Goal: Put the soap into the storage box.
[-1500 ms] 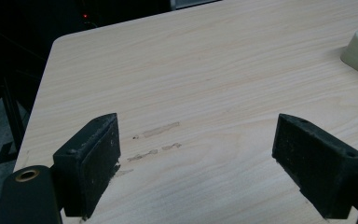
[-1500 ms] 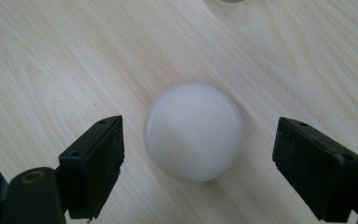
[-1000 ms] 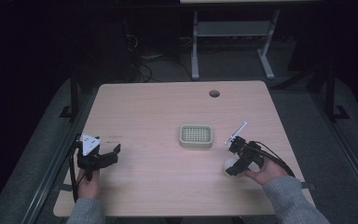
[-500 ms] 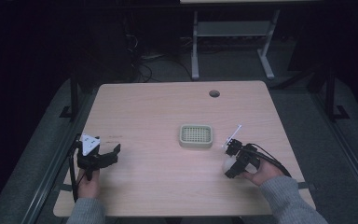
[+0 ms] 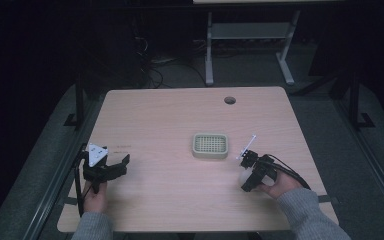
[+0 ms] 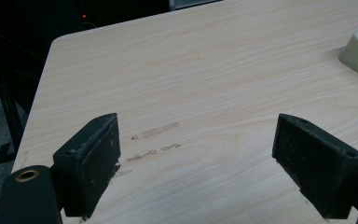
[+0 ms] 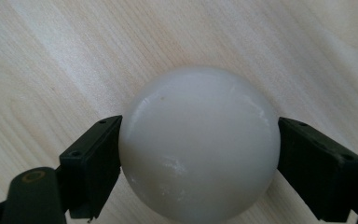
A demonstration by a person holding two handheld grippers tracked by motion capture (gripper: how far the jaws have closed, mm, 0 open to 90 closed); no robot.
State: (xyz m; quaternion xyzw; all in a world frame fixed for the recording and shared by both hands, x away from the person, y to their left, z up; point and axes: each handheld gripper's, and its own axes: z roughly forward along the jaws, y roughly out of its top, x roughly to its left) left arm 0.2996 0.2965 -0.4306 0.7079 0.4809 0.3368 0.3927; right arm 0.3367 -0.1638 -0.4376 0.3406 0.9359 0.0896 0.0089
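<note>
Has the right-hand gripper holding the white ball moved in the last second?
Barely. The right gripper, clamped on the white ball, stays just right of the tray, perhaps dipping slightly toward the table.

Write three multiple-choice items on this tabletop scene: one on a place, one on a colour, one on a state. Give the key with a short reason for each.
1. Where does the small gridded tray sit on the table?
A. Near the middle, between the two grippers
B. At the far edge, over the round hole
C. On the floor beside the table

2. What colour is the ball between the right gripper jaws?
A. Red
B. White
C. Black

3. How does the left gripper stand?
A. Shut on the tray
B. Shut on the ball
C. Open, with bare table between its jaws

Key:
1 A, the high view shows the tray mid-table, with one gripper to each side nearer the person.
2 B, the right gripper view shows a smooth white ball touched by both jaws.
3 C, the left gripper view shows the jaws wide apart over wood grain.
</note>
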